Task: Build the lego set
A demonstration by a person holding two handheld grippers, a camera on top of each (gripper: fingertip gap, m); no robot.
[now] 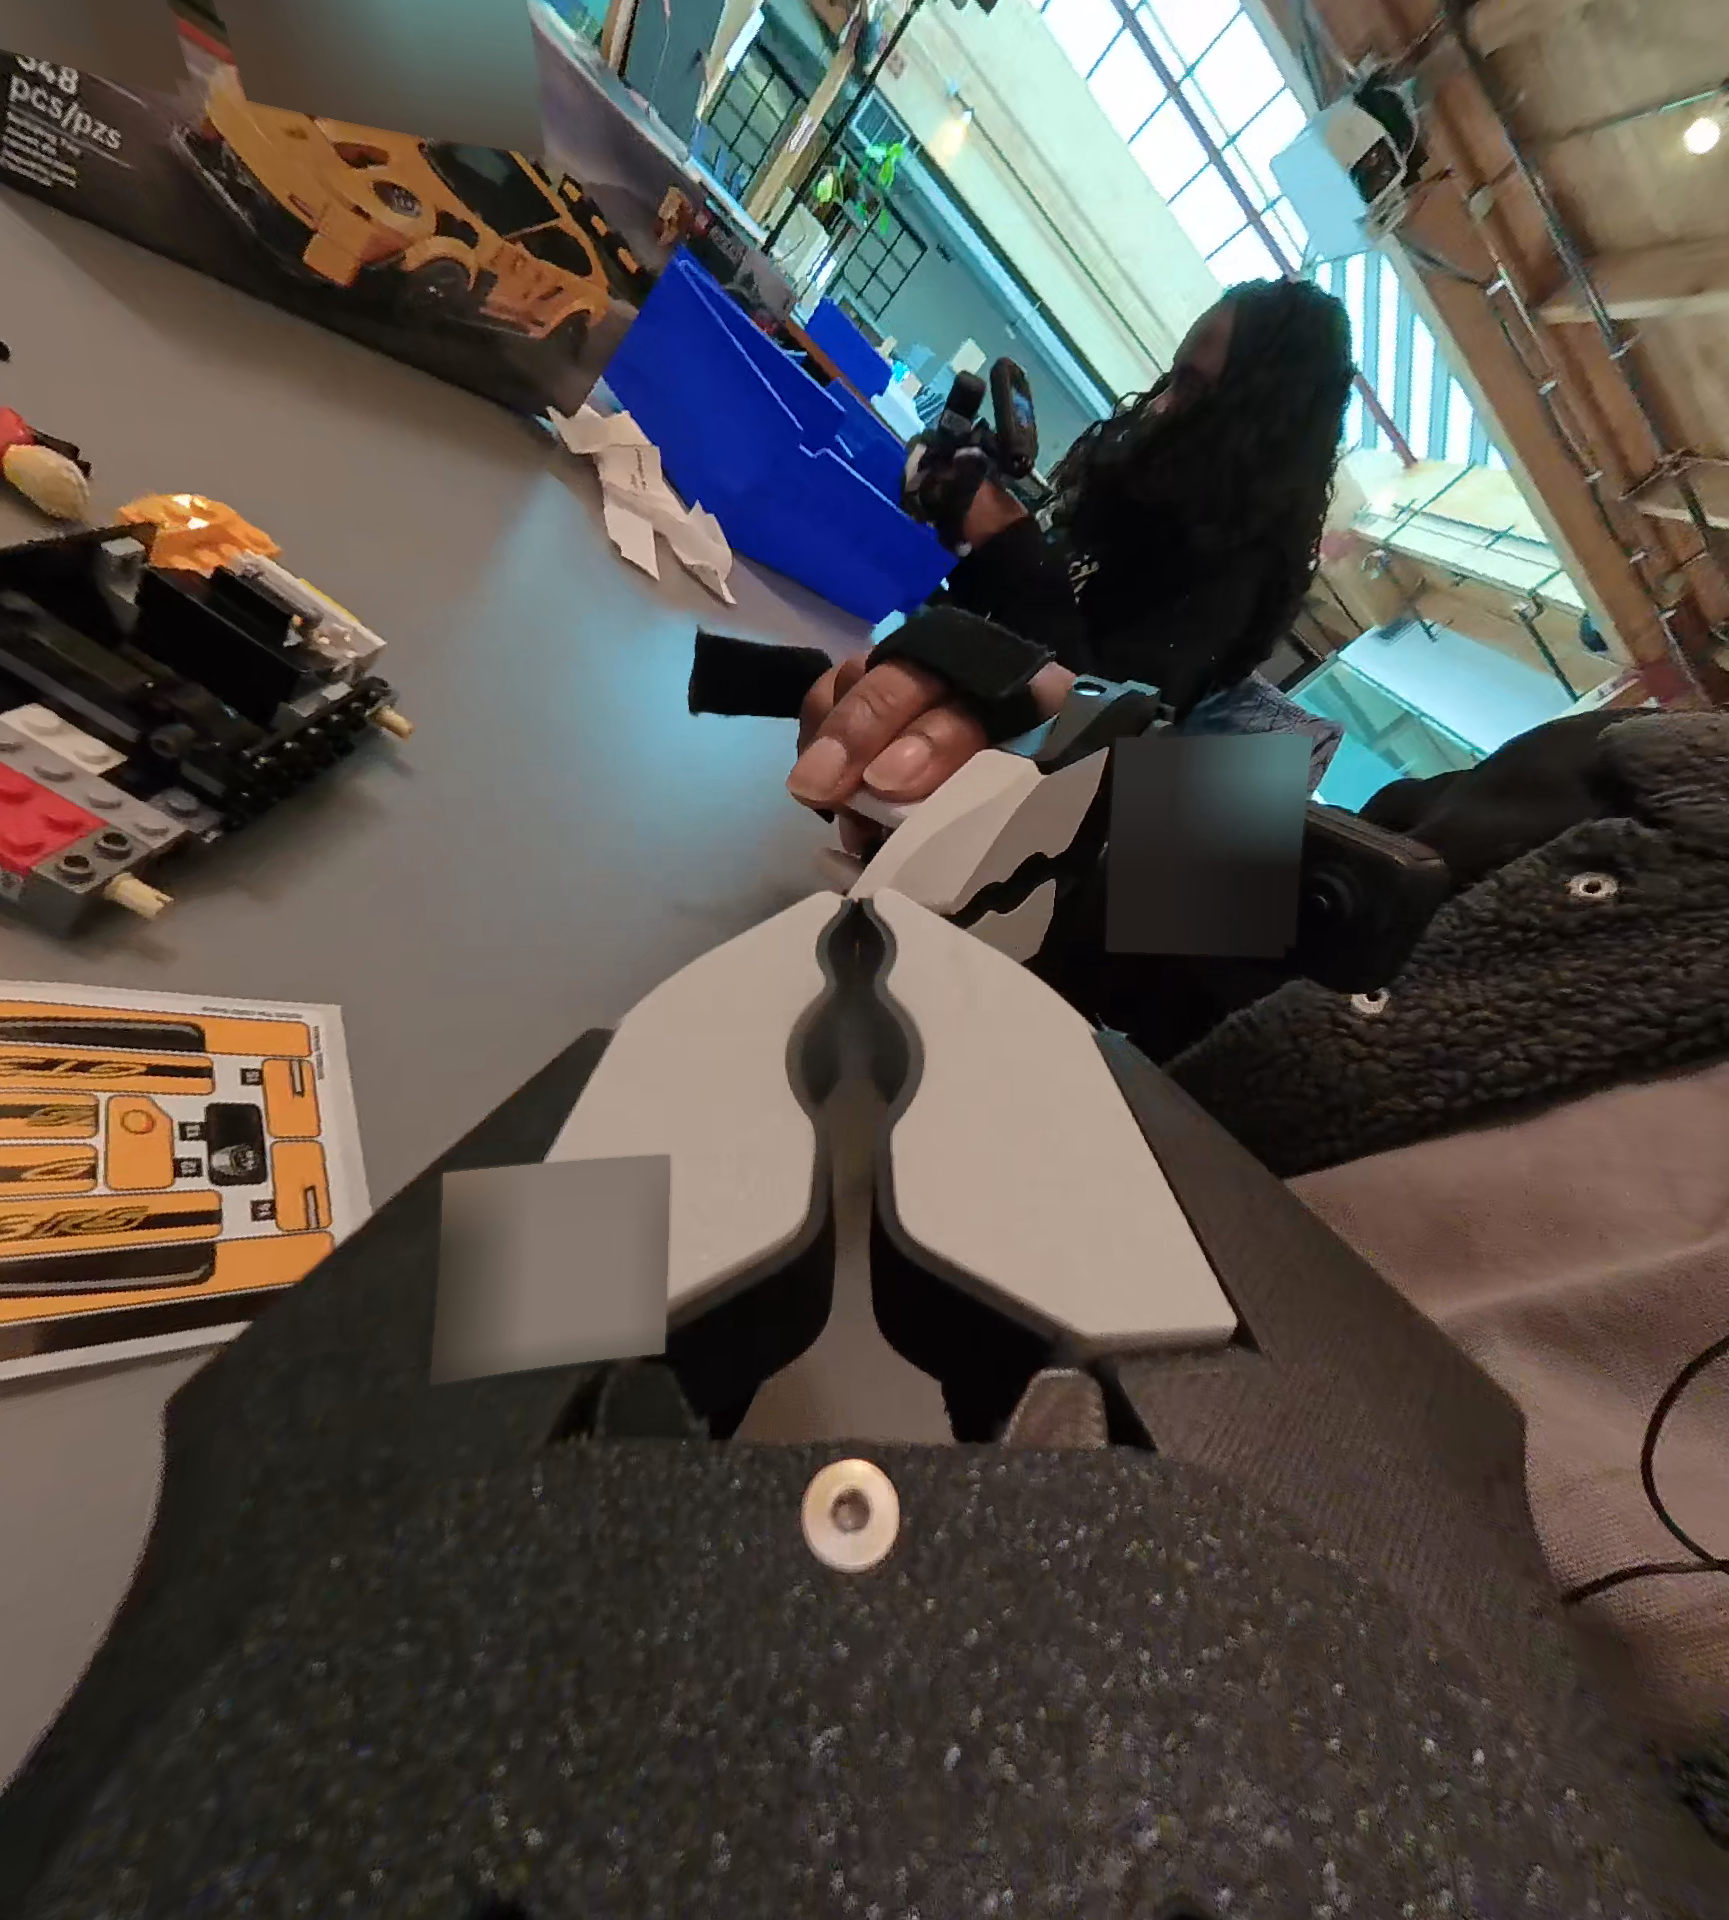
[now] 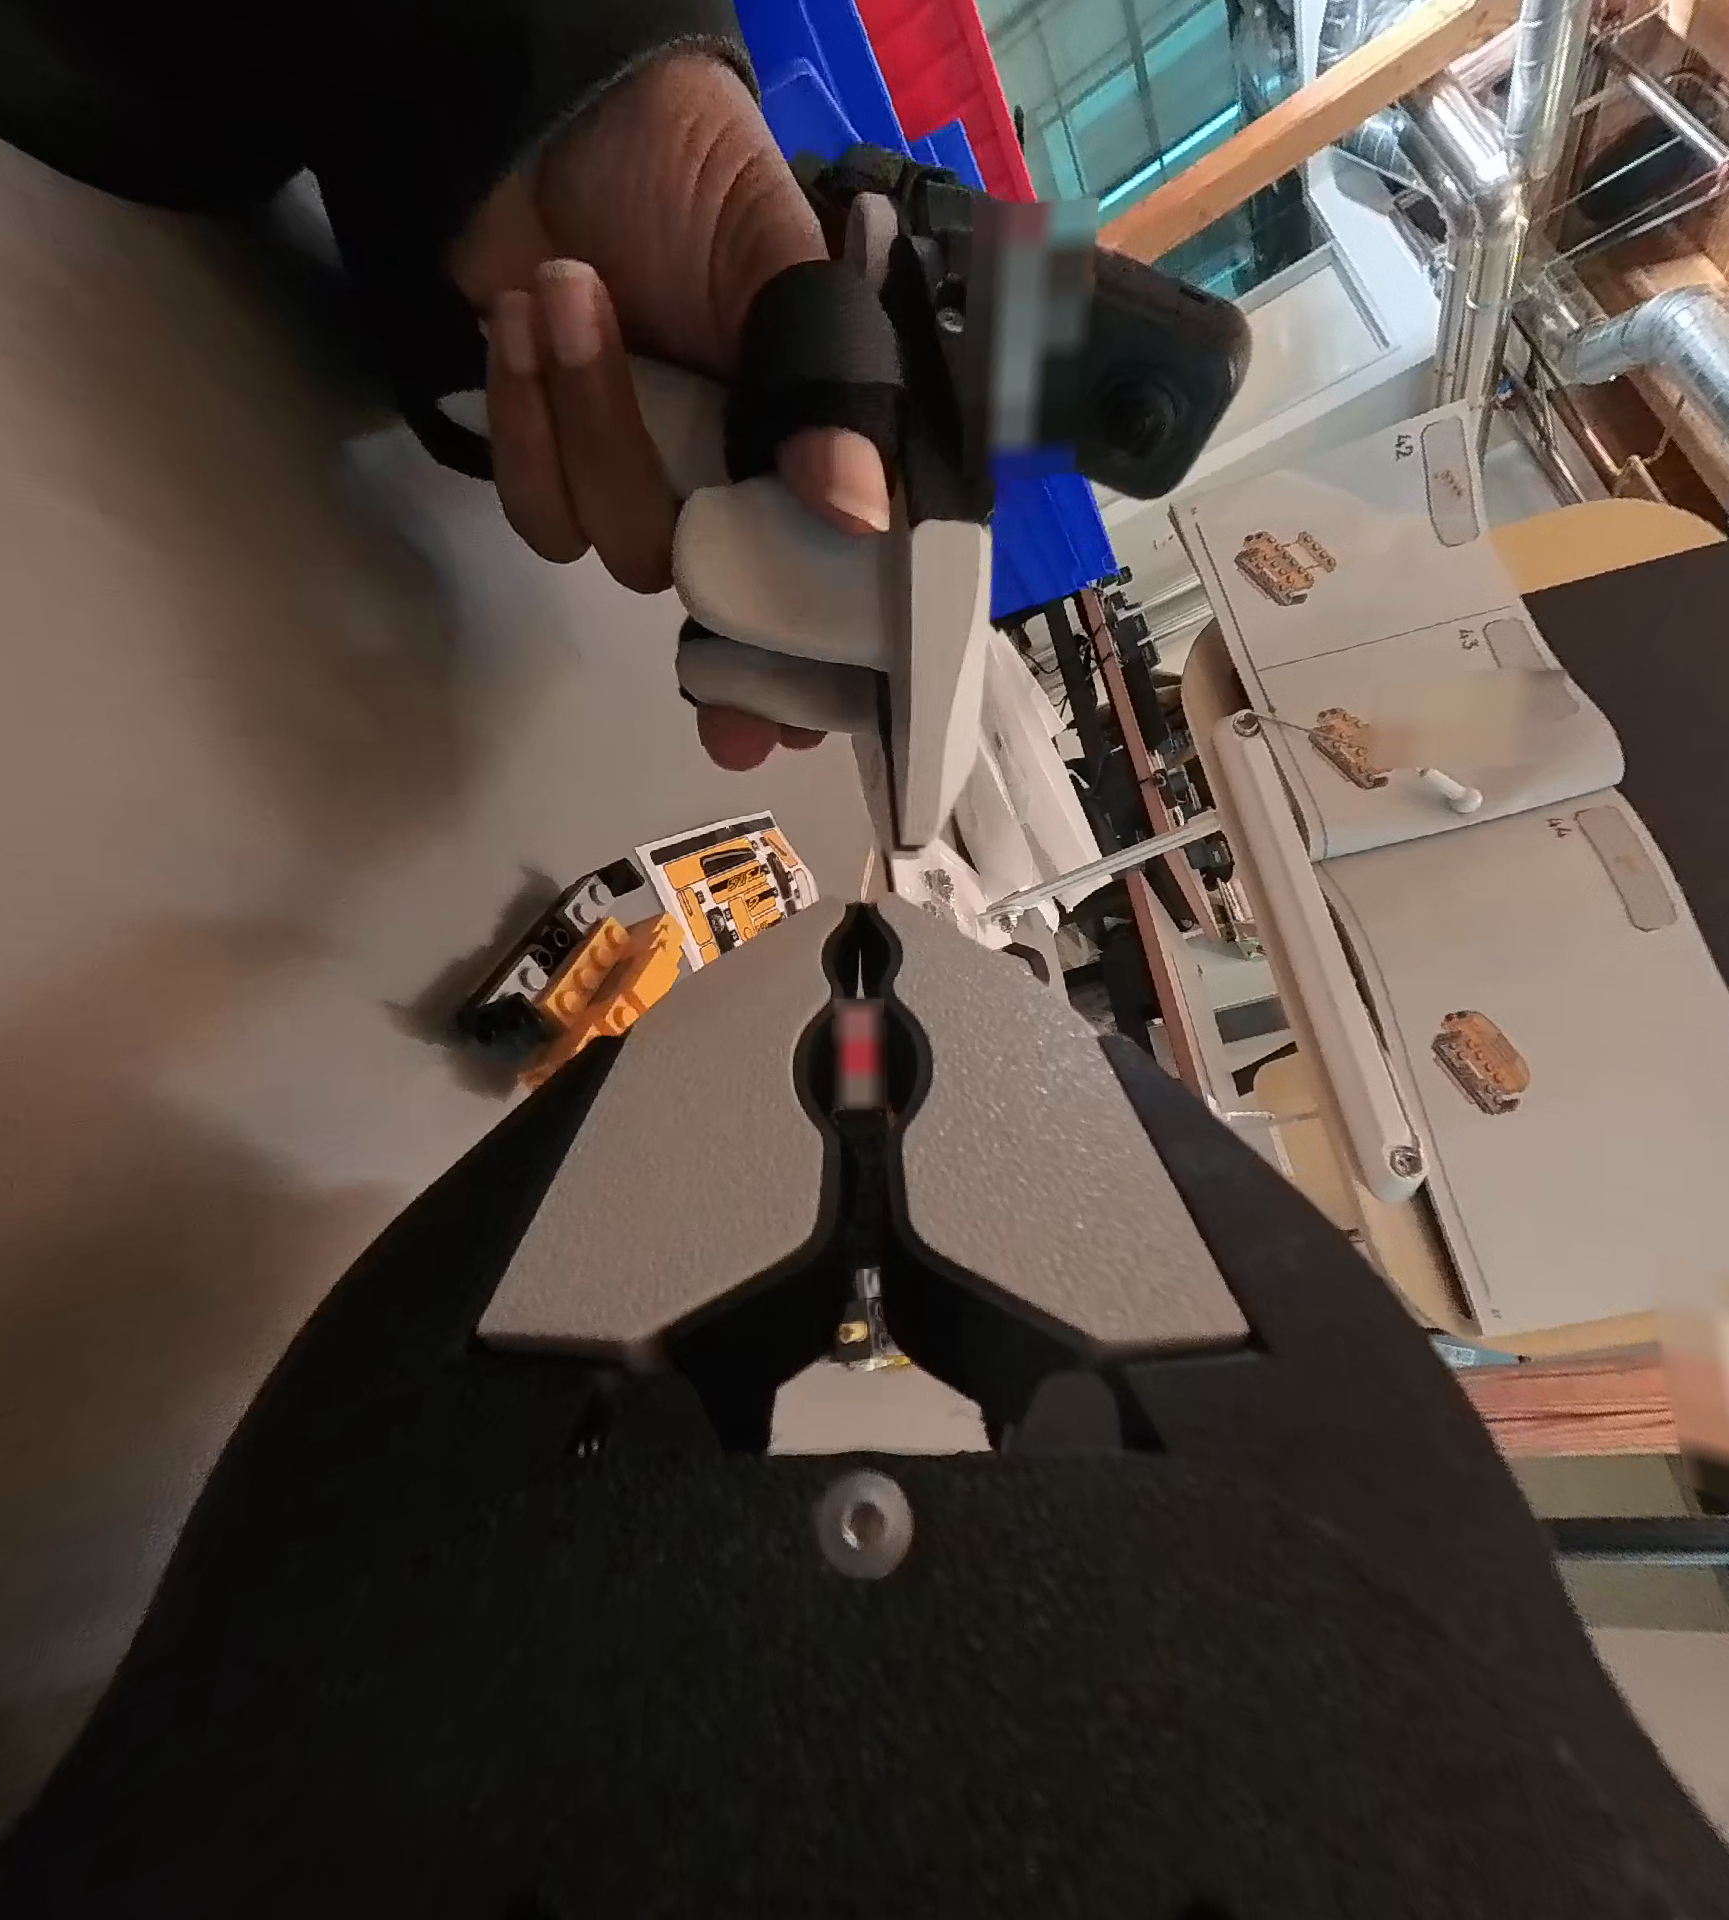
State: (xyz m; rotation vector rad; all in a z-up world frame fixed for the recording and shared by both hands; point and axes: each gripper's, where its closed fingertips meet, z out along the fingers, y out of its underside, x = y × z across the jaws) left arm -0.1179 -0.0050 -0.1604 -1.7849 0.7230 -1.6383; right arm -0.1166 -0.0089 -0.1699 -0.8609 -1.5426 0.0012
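My left gripper (image 1: pixel 852 902) is shut, and its tips meet the tips of my right gripper (image 1: pixel 868 881), which comes in from the right in a hand. In the right wrist view my right gripper (image 2: pixel 858 906) is shut on a thin pale strip (image 2: pixel 870 864), seen edge-on. The strip runs up into the shut tips of the left gripper (image 2: pixel 904 844). Both are held above the grey table (image 1: pixel 548 790). The partly built black, grey and red car (image 1: pixel 112 707) lies at the left. The orange sticker sheet (image 1: pixel 101 1153) lies in front of it and also shows in the right wrist view (image 2: pixel 725 894).
The set's box (image 1: pixel 372 208), a blue bin (image 1: pixel 766 447) and crumpled paper (image 1: pixel 642 488) stand at the back. A person (image 1: pixel 1203 499) sits beyond. A small orange and black sub-assembly (image 2: pixel 579 987) lies on the table. The open instruction booklet (image 2: pixel 1442 810) is at the right. Both grippers' tips are close together, under 4 cm apart.
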